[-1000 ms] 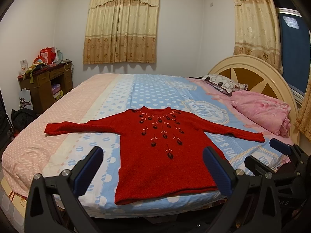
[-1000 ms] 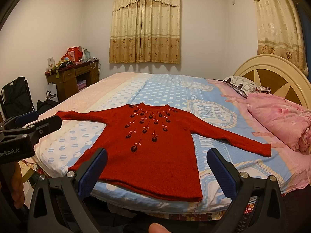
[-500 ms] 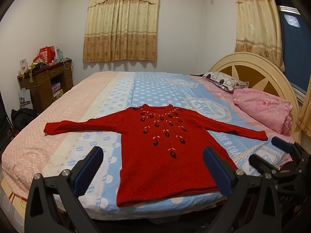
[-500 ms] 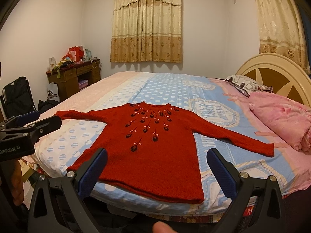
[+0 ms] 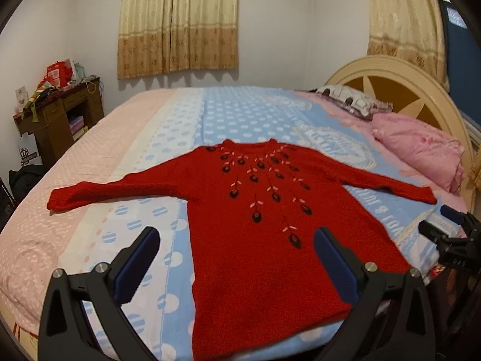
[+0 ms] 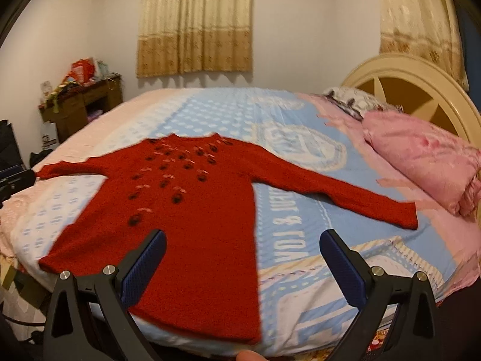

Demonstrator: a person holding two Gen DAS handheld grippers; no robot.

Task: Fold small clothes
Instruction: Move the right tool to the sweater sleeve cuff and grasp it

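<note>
**A:** ok so what are the claws doing here? Starting with the left claw, bottom of its frame: blue-padded fingers spread wide apart, nothing between them, touching nothing. It hangs over the near edge of the bed, in front of the hem.

**B:** same deal with the right claw. Wide apart, empty, no contact with the fabric. It also pokes into the lower right of the left view, down by the sleeve end on that side.

**A:** and the thing to fold is the red knitted long-sleeve sweater with dark embroidered flowers, dead centre of both frames. Flat, face up, hem toward the cameras, neck away, both sleeves stretched straight out sideways.

**B:** my guess is it's spread like that so the sleeves can be folded in first, one claw per side. That'd explain why both are held open at the hem, ready to pinch.

**A:** it's lying on the bed with the blue dotted and pink cover. Pink folded quilt at centre right, well apart from the sweater body, near the cuff on that side.

**B:** right view is blurry, so can't tell finer detail there.
</note>
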